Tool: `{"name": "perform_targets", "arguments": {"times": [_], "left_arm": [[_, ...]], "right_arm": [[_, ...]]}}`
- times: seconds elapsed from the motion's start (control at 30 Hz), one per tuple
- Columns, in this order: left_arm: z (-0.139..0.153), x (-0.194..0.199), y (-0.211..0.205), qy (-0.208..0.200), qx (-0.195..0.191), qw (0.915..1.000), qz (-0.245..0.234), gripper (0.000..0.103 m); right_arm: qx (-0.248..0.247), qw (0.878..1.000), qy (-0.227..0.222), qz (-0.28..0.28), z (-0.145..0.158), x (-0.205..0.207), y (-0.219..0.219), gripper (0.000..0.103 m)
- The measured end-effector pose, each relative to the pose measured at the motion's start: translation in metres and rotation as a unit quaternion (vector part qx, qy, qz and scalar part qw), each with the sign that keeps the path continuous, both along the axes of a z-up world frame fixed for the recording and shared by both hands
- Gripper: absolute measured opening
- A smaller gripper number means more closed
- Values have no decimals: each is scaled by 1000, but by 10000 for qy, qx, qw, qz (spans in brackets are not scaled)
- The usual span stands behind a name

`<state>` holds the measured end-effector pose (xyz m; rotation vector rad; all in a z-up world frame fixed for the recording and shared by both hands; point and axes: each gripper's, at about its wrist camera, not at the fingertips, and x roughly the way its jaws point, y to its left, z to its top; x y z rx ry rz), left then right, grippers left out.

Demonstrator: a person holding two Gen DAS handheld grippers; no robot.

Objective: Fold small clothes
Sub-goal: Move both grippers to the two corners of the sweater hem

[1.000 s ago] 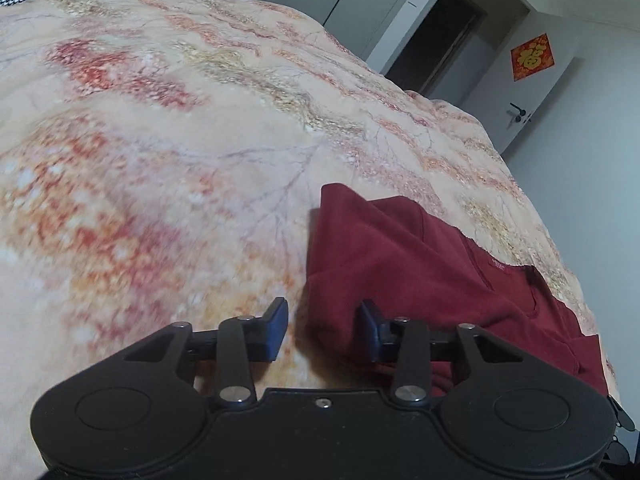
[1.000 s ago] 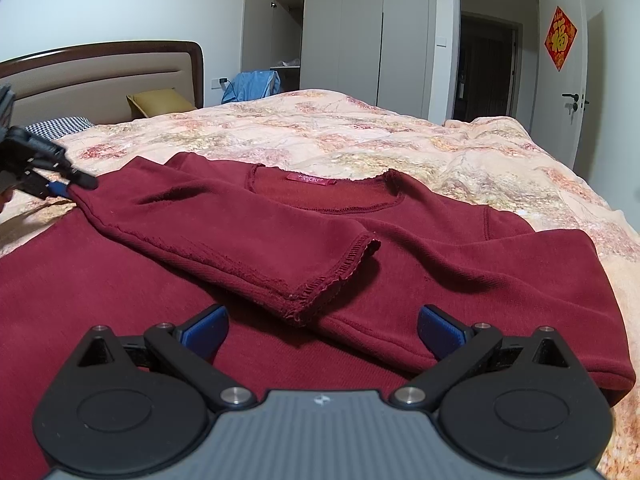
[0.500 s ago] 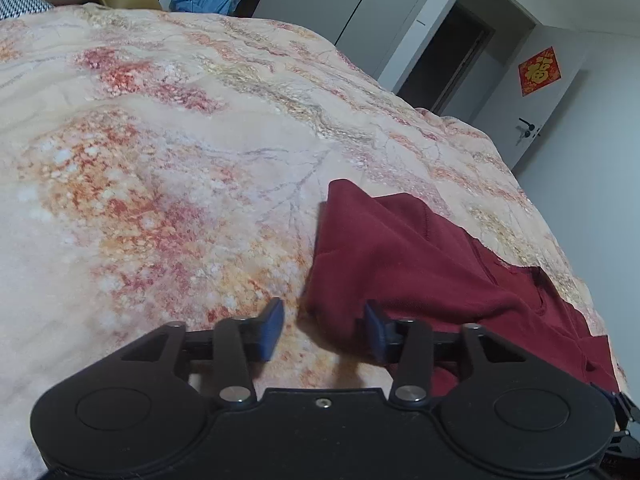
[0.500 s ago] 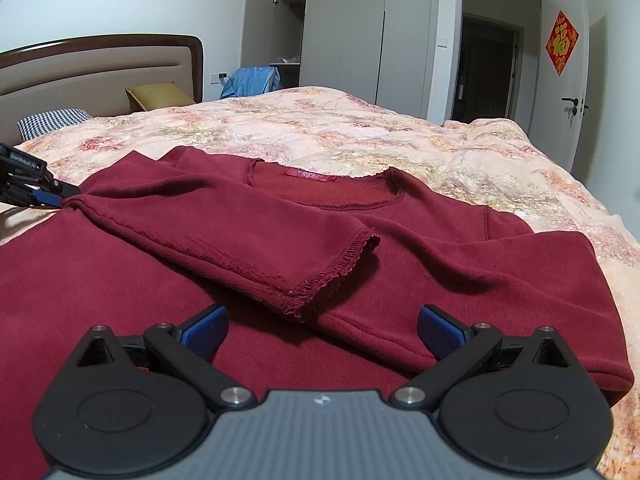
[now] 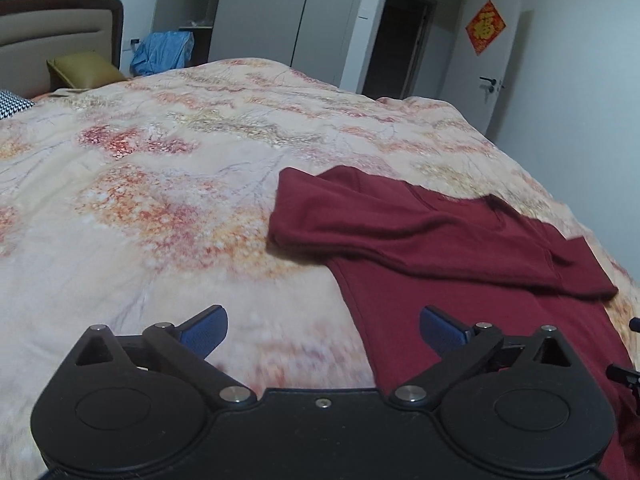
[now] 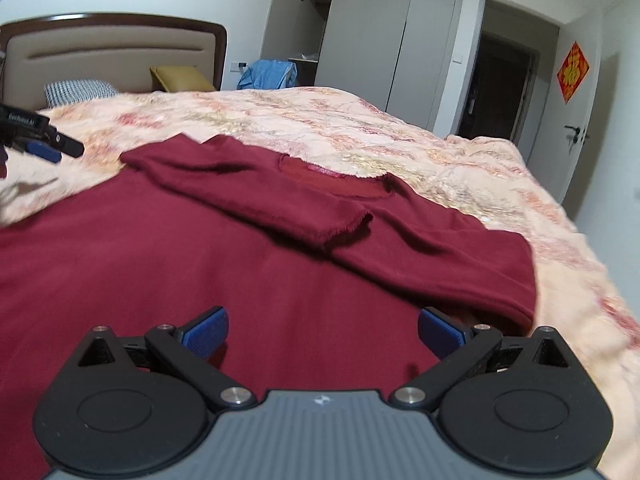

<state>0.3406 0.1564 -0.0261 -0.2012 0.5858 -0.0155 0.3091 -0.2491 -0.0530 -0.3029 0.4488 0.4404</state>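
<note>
Maroon knit fabric makes up the long-sleeved sweater [image 6: 224,264], which lies flat on the floral peach-and-red quilted bedspread [image 5: 160,200] toward the bed's right edge, neckline pointing at the headboard [image 6: 112,52]. One sleeve [image 6: 256,196] is folded across the chest with its frayed cuff near the middle; the other sleeve [image 6: 452,256] lies beneath it, toward the right edge.

Left to right:

1. The left gripper [image 5: 322,330] hovers over bare bedspread and the sweater's left side edge. Its jaws have just been opening and now stand wide apart, with nothing pressed between the blue pads [image 5: 204,328].
2. The right gripper [image 6: 322,330] hovers over the lower body of the sweater, jaws spread wide, holding nothing.

Handling, as a judgement: the garment looks soft, limp and light. It should drape and crease wherever lifted, and it will not hold a shape unsupported. The knit seems to offer good friction against the pads. Suitable pinch points are likely the hem corners or the shoulder seams, taken at both sides together so the fold line stays straight.

Difference from the earlier frame: the left gripper previously sat close at the folded shoulder corner [image 5: 288,208] with jaws much narrower; it now stands back from that corner. The right view previously showed less lower body fabric in front of the pads.
</note>
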Motion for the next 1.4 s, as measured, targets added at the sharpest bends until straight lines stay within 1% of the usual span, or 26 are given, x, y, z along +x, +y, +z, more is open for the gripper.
{"name": "perform_targets", "arguments": {"times": [0.2,0.3,0.37,0.53,0.63,0.7,0.73,0.8,0.87,0.97,1.07,1.17,1.3,1.4], "left_arm": [[-6,-52,-25,46,39,9998,-205,102],[-14,-74,-34,91,159,9993,-320,102],[-21,-84,-37,180,250,9989,-348,102],[-35,-106,-39,451,344,9980,-285,102],[-36,-118,-41,483,582,9968,-266,102],[-33,-126,-41,467,588,9968,-255,102],[-31,-130,-41,452,551,9972,-242,102],[-26,-137,-41,387,458,9979,-232,102],[-23,-144,-45,310,428,9983,-244,102],[-19,-152,-55,196,460,9982,-340,102],[-16,-156,-68,82,469,9976,-496,102],[-14,-159,-82,5,491,9961,-735,102],[-13,-161,-98,-68,591,9919,-1121,102],[-14,-165,-109,-211,761,9858,-1479,102]], "right_arm": [[-228,9994,-31,-251,-8,-59,-15,103],[-362,9985,-21,-403,-16,-84,-28,103],[-376,9978,-6,-542,-20,-97,-39,103],[-145,9957,142,-907,-25,-125,-69,103],[-235,9943,111,-1030,-26,-142,-81,103],[-319,9939,0,-1058,-25,-154,-83,103],[-364,9940,-103,-1027,-23,-159,-83,103],[-469,9941,-503,-836,-19,-176,-78,103],[-563,9939,-832,-453,-15,-191,-70,103],[-855,9900,-1098,222,-16,-204,-51,103],[-1420,9790,-1214,811,-28,-210,-23,103],[-1850,9678,-1280,1131,-43,-208,1,103],[-2059,9623,-1217,1294,-56,-197,21,102],[-2035,9621,-1328,1238,-56,-192,27,101]]}}
